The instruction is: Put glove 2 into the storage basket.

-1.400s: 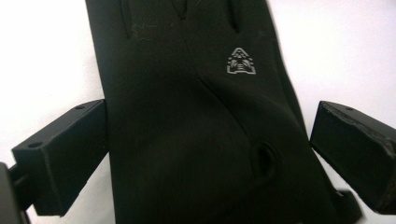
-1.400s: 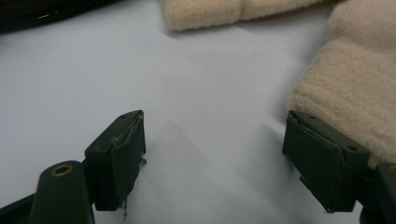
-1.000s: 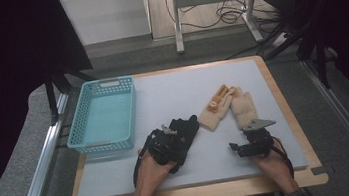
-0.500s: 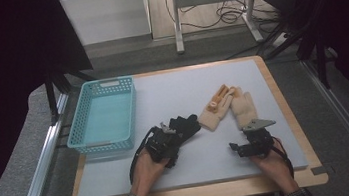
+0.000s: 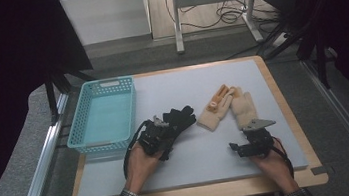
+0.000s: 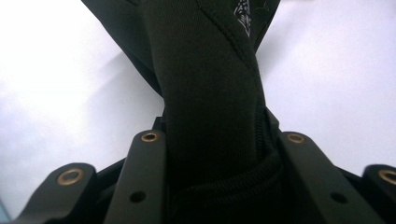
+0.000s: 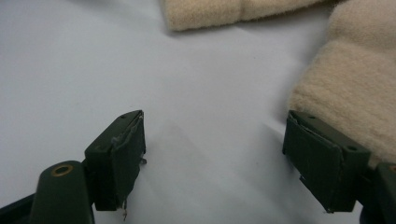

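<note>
A black glove (image 5: 181,117) lies on the grey mat left of centre, and my left gripper (image 5: 159,132) is shut on its cuff end. In the left gripper view the dark fabric (image 6: 205,70) is pinched between the jaws, which have just been closing, and my left gripper (image 6: 215,144) holds it a little off the mat. Two beige knit gloves (image 5: 219,104) (image 5: 244,110) lie side by side at centre right. My right gripper (image 5: 247,138) rests just below them, open. In the right gripper view my right gripper (image 7: 219,154) has only bare mat between its pads, with one beige glove (image 7: 355,79) touching the right jaw.
A turquoise plastic basket (image 5: 92,138) with nothing in it stands at the mat's left edge, close to my left hand. The grey mat (image 5: 211,164) lies on a wooden board with a raised rim. Metal rails run along both sides of the table.
My left gripper has closed on the black glove and risen slightly, shifting a little to the left with the fabric. The right gripper and the beige gloves have stayed put.
</note>
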Demonstrator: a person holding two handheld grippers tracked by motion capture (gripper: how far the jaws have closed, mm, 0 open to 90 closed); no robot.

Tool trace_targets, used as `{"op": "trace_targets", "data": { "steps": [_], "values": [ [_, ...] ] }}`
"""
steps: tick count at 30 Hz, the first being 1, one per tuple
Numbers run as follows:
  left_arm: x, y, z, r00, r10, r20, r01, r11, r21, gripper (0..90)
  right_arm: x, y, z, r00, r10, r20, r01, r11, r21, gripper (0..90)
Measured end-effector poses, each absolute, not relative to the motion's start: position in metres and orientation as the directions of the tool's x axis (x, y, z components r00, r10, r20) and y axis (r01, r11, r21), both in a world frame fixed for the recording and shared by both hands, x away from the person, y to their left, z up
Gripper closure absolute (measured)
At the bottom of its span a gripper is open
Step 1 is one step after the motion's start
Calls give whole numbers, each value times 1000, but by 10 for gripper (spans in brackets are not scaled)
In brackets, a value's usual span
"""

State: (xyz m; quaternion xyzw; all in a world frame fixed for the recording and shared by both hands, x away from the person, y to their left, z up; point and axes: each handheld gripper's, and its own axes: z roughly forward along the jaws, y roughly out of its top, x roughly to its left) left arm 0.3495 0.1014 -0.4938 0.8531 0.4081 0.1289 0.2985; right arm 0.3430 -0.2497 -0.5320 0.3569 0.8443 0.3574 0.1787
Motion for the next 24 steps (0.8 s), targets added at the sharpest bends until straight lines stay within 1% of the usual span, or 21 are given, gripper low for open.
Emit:
{"op": "trace_targets", "data": {
  "steps": [11, 16, 24],
  "values": [
    [368, 108, -466, 614, 789, 34, 600, -493, 630, 669, 343, -250, -532, -682, 730, -49, 473, 490, 732, 210],
    [374, 113, -454, 595, 803, 40, 603, -479, 638, 669, 343, -250, -532, -681, 730, -47, 475, 490, 731, 210],
    [387, 134, -430, 556, 829, 65, 602, -455, 656, 671, 343, -250, -532, -682, 730, -48, 474, 490, 732, 210]
  ]
}}
